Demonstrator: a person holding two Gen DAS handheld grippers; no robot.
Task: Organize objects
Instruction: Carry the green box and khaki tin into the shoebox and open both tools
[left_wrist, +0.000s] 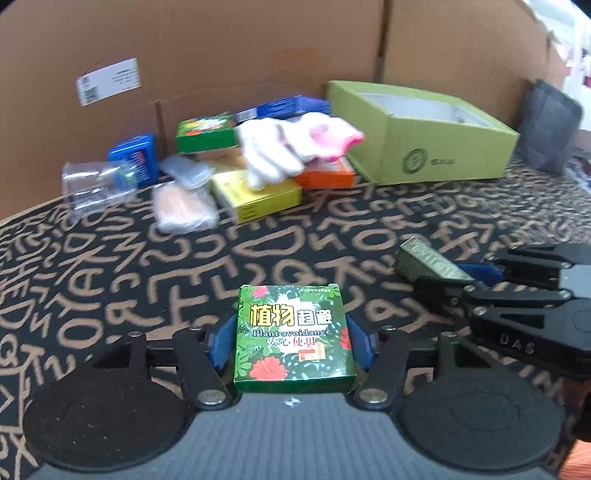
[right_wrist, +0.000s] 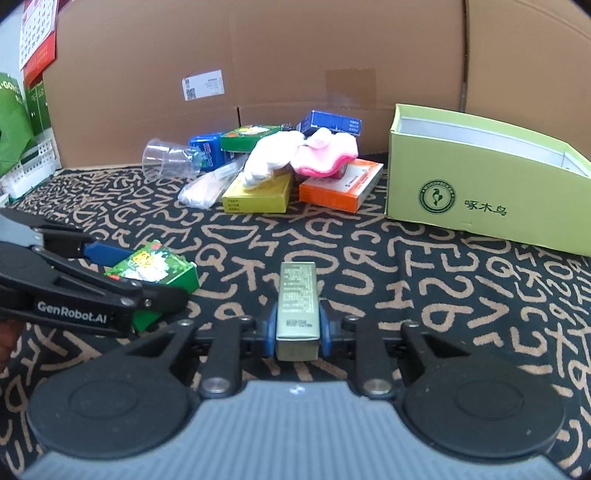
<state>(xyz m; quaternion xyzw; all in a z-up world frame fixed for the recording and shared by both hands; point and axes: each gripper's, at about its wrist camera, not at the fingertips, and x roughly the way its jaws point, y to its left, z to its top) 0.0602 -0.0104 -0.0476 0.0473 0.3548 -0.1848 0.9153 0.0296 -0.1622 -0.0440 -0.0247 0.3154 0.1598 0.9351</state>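
Observation:
A green floral box (left_wrist: 291, 317) printed "Plant avoidance" sits between the blue pads of my left gripper (left_wrist: 291, 339), which is shut on its two sides. From the right wrist view that same green box (right_wrist: 155, 266) and left gripper (right_wrist: 147, 280) lie low over the patterned mat at the left. My right gripper (right_wrist: 297, 325) is shut on a slim olive-grey box (right_wrist: 297, 295) that points forward along the fingers. The left wrist view shows the slim box (left_wrist: 424, 254) and right gripper (left_wrist: 447, 275) at the right. An open lime-green carton (right_wrist: 461, 184) stands at the back right.
A pile lies against the cardboard wall (right_wrist: 258, 55): yellow box (right_wrist: 258, 195), orange box (right_wrist: 340, 188), white and pink gloves (right_wrist: 295, 155), blue boxes, another green floral box (left_wrist: 205, 133), a tipped clear cup (right_wrist: 166, 158) and plastic packets. The black mat with tan letters (right_wrist: 369, 258) covers the surface.

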